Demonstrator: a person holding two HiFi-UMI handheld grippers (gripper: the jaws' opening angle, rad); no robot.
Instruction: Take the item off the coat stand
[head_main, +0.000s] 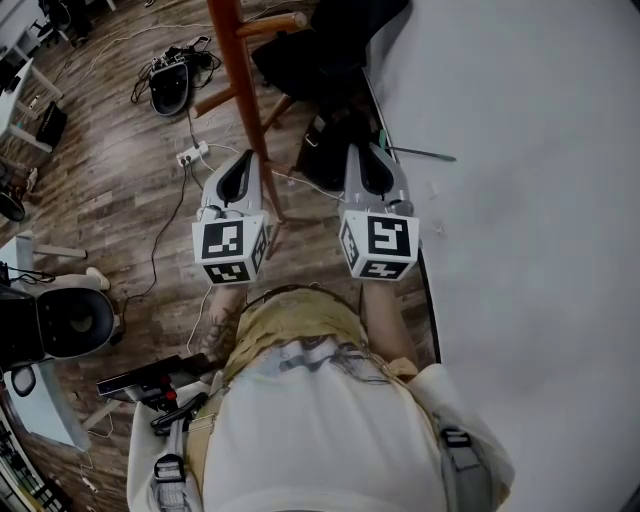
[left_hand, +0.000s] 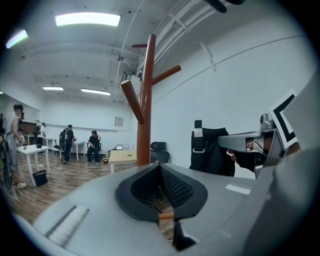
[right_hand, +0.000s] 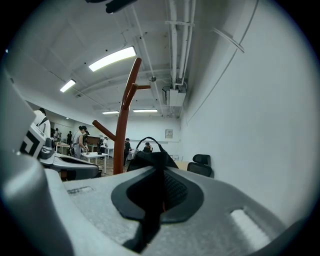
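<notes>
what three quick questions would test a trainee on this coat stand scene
1. True or false: the black fabric bag hangs from a peg of the reddish-brown wooden coat stand.
2. What do the jaws of the left gripper hold?
3. What grips the bag's strap? A) the left gripper B) the right gripper C) a peg

Key: 1 false, it is clear of the pegs; 2 nothing, they are shut and empty; 3 B.

The coat stand (head_main: 238, 75) is smooth reddish wood with a soft sheen; the bag (head_main: 335, 160) — dim here — looks like matt black cloth. The floor (head_main: 110, 170) is worn, matt wood planking, the wall (head_main: 540, 200) matt white.
</notes>
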